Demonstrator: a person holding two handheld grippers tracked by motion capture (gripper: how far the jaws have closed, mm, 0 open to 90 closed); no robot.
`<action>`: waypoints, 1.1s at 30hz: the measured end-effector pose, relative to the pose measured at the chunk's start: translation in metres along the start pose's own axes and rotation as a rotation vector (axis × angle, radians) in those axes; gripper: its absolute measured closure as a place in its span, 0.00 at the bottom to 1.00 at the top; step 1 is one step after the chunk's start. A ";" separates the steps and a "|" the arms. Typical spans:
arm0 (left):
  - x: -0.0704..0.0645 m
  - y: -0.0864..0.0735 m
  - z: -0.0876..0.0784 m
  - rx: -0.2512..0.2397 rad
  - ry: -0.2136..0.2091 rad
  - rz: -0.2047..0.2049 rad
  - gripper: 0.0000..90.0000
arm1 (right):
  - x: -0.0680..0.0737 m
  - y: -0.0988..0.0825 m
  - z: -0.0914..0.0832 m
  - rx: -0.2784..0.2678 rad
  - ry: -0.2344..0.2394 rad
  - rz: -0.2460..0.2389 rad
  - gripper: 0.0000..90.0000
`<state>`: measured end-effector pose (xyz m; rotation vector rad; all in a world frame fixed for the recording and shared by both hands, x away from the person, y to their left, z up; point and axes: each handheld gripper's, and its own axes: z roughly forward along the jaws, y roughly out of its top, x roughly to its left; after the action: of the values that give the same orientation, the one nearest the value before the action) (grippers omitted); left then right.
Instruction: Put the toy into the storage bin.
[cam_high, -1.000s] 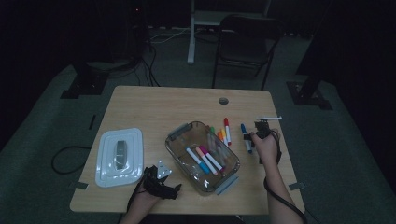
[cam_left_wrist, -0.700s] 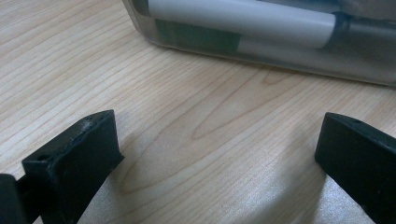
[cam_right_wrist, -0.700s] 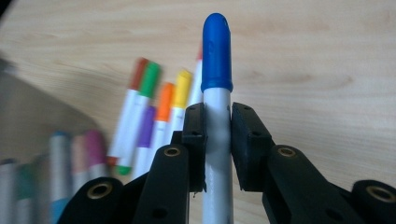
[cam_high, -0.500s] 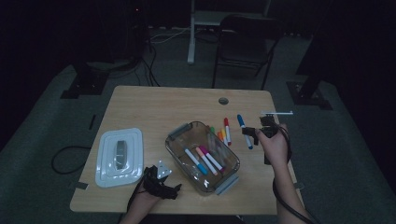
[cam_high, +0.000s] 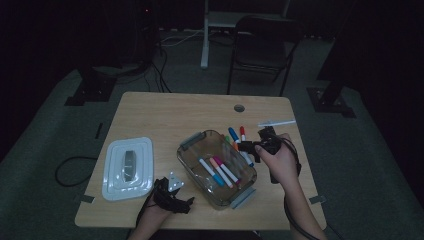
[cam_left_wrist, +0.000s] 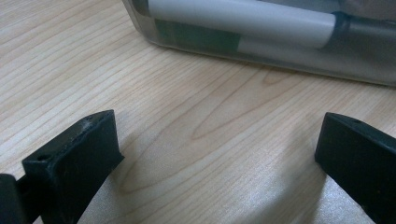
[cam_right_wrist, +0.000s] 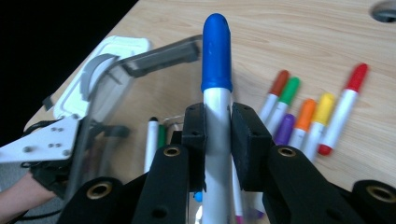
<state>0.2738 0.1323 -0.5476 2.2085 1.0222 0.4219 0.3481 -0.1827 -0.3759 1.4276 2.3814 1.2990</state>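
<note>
Dim room, wooden table (cam_high: 165, 110). At its near edge the left gripper (cam_high: 172, 196) rests with jaws wide, nothing between them, beside the clear box (cam_high: 200, 145) of markers. Right of the box, the right gripper (cam_right_wrist: 218, 140) clamps a white blue-capped marker (cam_right_wrist: 216, 56) above the table. Loose markers (cam_right_wrist: 322, 116) lie beyond; a white lid (cam_high: 127, 167) sits far left.

You are sitting in what is looking like a dim lab or studio room set up for recording. A small wooden table (cam_high: 165, 115) is standing alone on grey carpet (cam_high: 360, 165), cables (cam_high: 165, 75) are trailing across the floor at the far left, dark equipment stands (cam_high: 95, 85) are flanking the table, and a folding chair (cam_high: 260, 50) is waiting at the far side.
</note>
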 end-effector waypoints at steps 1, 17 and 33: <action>0.000 0.000 0.000 0.000 0.000 0.000 0.01 | 0.003 0.000 0.001 0.010 0.010 -0.006 0.85; 0.000 0.000 0.000 0.000 0.000 0.000 0.01 | 0.039 -0.002 0.068 0.197 0.100 -0.079 0.85; 0.000 0.000 0.000 0.000 0.001 -0.001 0.01 | 0.056 -0.008 0.129 0.415 0.104 -0.105 0.84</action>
<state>0.2737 0.1322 -0.5476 2.2077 1.0233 0.4227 0.3692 -0.0615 -0.4454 1.3206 2.8784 0.9108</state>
